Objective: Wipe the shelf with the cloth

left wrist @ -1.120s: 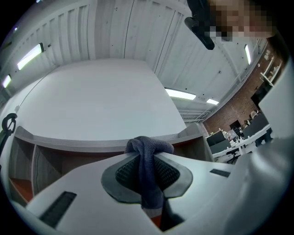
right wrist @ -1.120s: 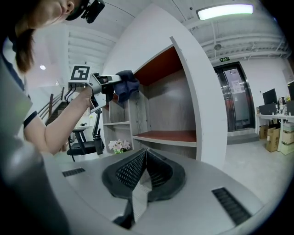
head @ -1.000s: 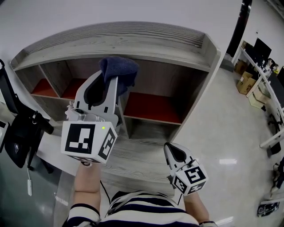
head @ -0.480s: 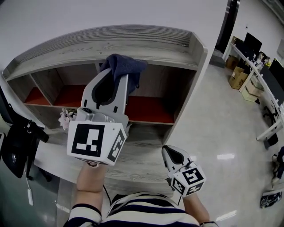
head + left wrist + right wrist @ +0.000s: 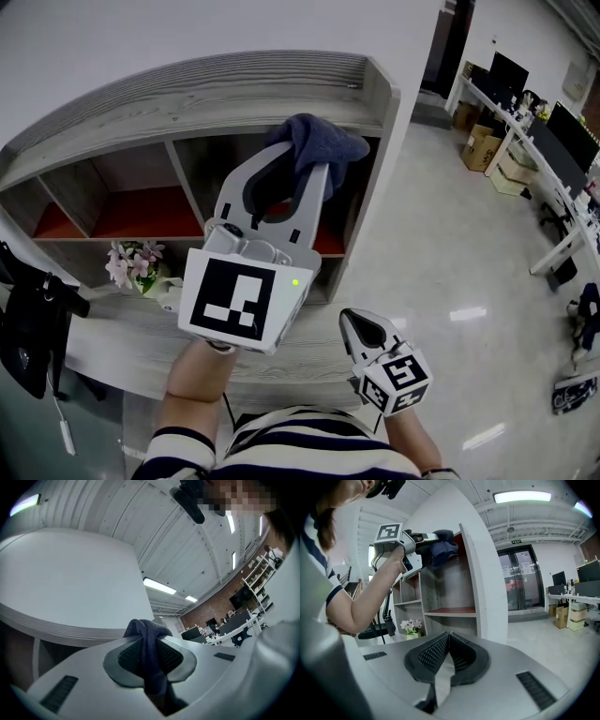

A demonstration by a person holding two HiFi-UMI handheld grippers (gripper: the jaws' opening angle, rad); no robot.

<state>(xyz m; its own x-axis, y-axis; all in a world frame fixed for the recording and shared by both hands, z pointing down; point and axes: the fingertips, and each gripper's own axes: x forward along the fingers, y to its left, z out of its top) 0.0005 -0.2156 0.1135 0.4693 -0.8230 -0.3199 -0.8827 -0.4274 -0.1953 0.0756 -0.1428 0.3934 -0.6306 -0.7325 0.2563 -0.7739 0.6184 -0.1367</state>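
The grey wooden shelf [image 5: 187,89] with red inner boards stands against the wall. A dark blue cloth [image 5: 321,148] is pinched in my left gripper [image 5: 300,176], which is raised in front of the shelf's upper right compartment, just under the top board. In the left gripper view the cloth [image 5: 151,653] hangs between the shut jaws of that gripper [image 5: 149,641]. The right gripper view shows the cloth [image 5: 443,545] against the shelf's right side panel [image 5: 476,573]. My right gripper [image 5: 356,319] stays low near my body, shut and empty [image 5: 447,637].
A small pot of pink flowers [image 5: 131,264] stands on the wooden desk [image 5: 112,333] below the shelf. A black chair [image 5: 23,323] is at the left. Office desks and cardboard boxes [image 5: 487,141] stand across the glossy floor at the far right.
My left gripper has carried the cloth to the right along the shelf's upper row, toward its right end. The flowers have come into view. The right gripper has hardly moved.
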